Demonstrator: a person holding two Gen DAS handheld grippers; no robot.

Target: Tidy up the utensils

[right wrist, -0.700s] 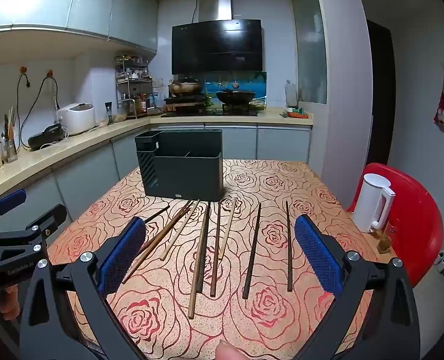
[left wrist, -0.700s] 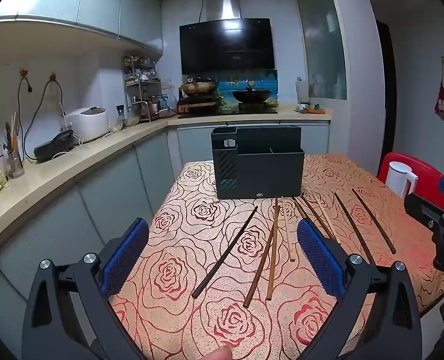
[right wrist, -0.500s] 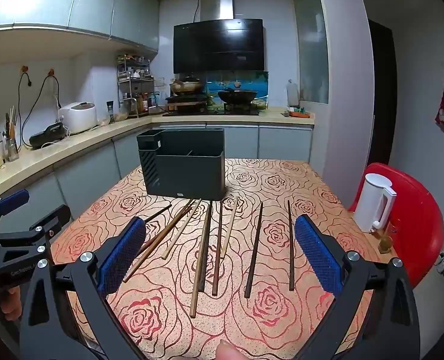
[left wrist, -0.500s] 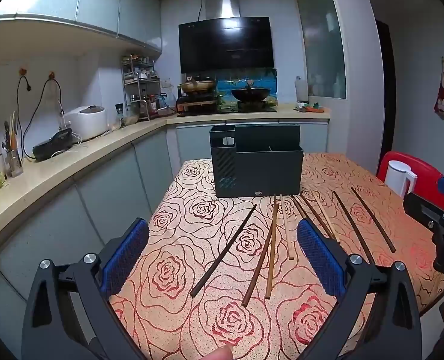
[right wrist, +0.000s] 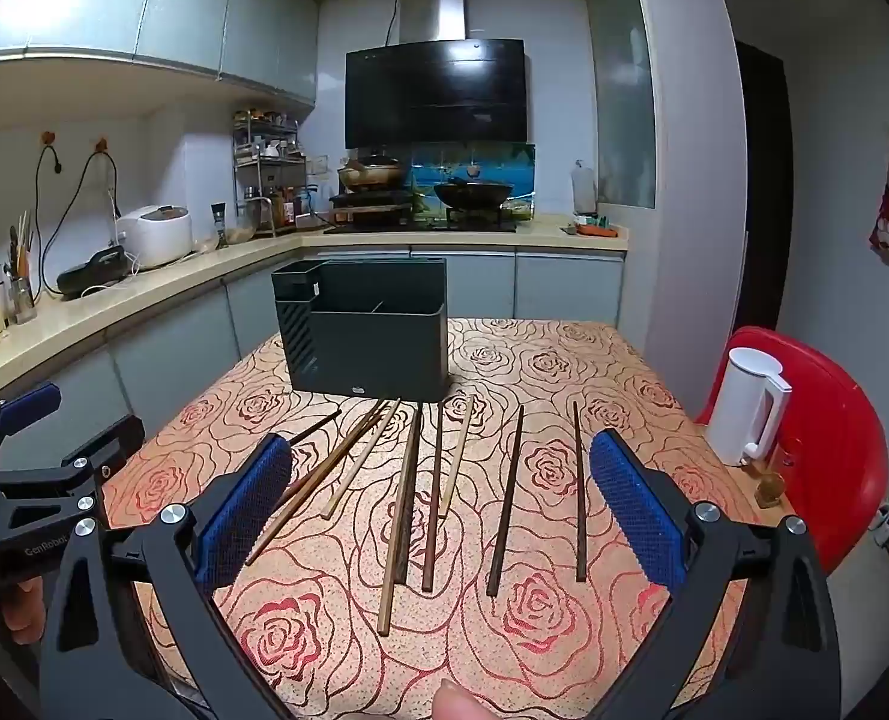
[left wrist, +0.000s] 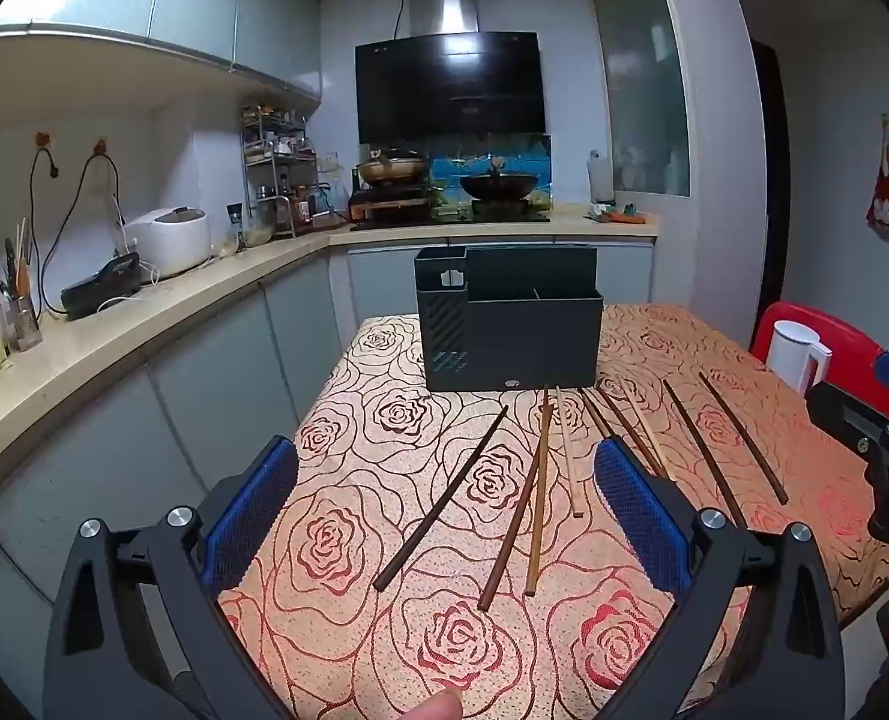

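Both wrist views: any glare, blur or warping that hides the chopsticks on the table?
Left wrist: sharp, chopsticks evenly lit; fisheye bends the counter edge; glare only on the range hood. Right wrist: sharp too, same warping, corners vignetted black.

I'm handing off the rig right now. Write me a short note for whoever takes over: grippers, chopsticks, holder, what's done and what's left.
Left gripper: open, holding nothing, above the near table edge.
Right gripper: open, holding nothing, beside it.
Wooden chopsticks, dark and light brown: all loose on the rose-patterned tablecloth, fanned out in front of the dark grey plastic utensil holder.
Done: nothing visible in the holder.
Left: pick up every chopstick and stand it in the holder.
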